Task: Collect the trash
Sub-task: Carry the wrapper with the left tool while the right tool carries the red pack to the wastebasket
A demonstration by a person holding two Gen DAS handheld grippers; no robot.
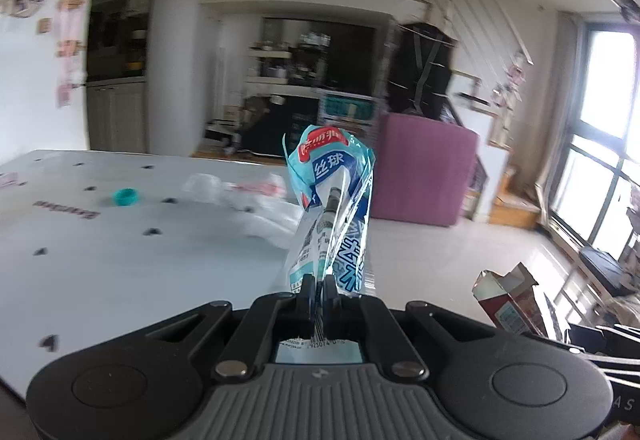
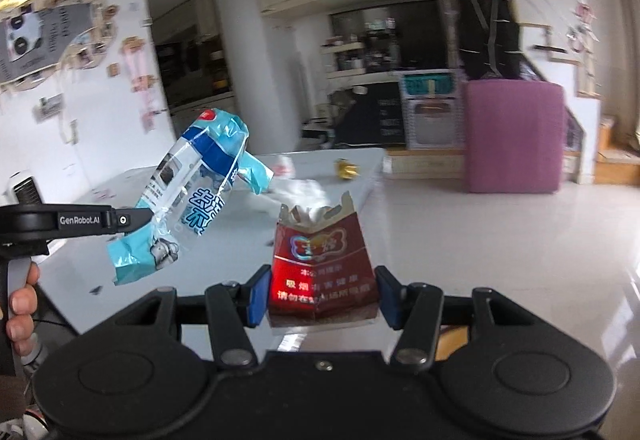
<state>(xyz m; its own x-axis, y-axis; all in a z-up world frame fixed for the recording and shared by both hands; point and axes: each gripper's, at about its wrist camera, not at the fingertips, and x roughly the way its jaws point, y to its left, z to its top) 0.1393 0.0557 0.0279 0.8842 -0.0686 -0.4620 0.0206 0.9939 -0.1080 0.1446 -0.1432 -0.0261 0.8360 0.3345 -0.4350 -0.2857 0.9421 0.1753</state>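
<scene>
My left gripper (image 1: 319, 290) is shut on a blue and clear plastic wrapper (image 1: 334, 196) and holds it up above the white table (image 1: 120, 260). The wrapper also shows in the right wrist view (image 2: 192, 192), hanging from the left gripper (image 2: 148, 218). My right gripper (image 2: 320, 294) is shut on a torn red cigarette pack (image 2: 322, 272), held above the table's near edge. The pack also shows at the right edge of the left wrist view (image 1: 508, 300).
On the table lie a teal bottle cap (image 1: 125, 196), a crumpled clear and white plastic bag (image 1: 248, 196) and a gold crumpled wrapper (image 2: 347, 168). A purple box (image 2: 514, 136) stands on the floor beyond the table. Windows are at the right.
</scene>
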